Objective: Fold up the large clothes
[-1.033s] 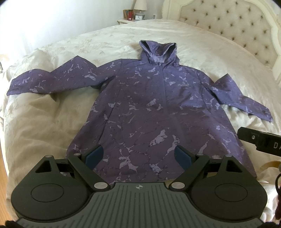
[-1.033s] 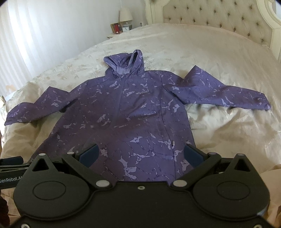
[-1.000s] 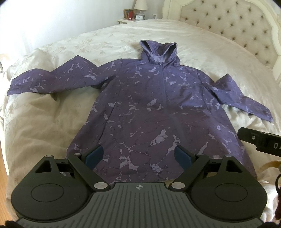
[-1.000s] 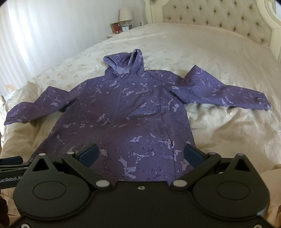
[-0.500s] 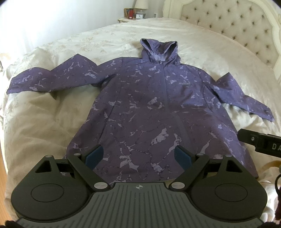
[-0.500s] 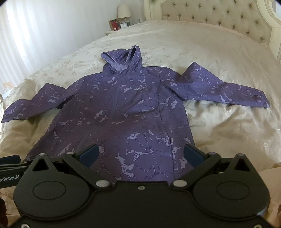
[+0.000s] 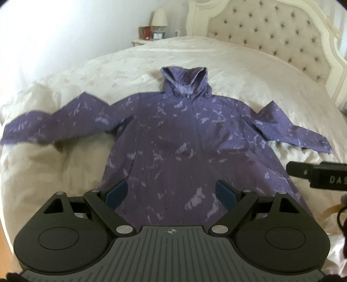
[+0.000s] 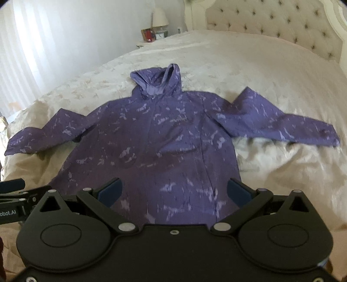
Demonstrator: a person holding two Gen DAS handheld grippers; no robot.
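The purple hooded jacket with a pale marbled print (image 7: pixel 173 141) lies flat and face up on the cream quilted bedspread (image 7: pixel 249 71), its hood (image 7: pixel 184 84) pointing toward the tufted cream headboard (image 7: pixel 271 28) and its hem nearest me. Both sleeves are spread out sideways; the one on the left of the left wrist view (image 7: pixel 54 123) runs long toward the bed's edge, the other (image 7: pixel 292 130) bends at the elbow and angles down. A zip line runs down the middle of the front. My left tool (image 7: pixel 171 195) hovers over the hem with its blue pads (image 7: pixel 116 194) standing wide apart and nothing between them but air above the fabric. My right tool (image 8: pixel 174 192) sits just beside it, likewise wide open and gripping nothing, over the lower front of the jacket (image 8: pixel 162 147). Beyond the bed, a small white nightstand (image 8: pixel 144 45) carries a lamp with a pale shade (image 8: pixel 159 18), next to sheer white curtains (image 8: pixel 43 39).
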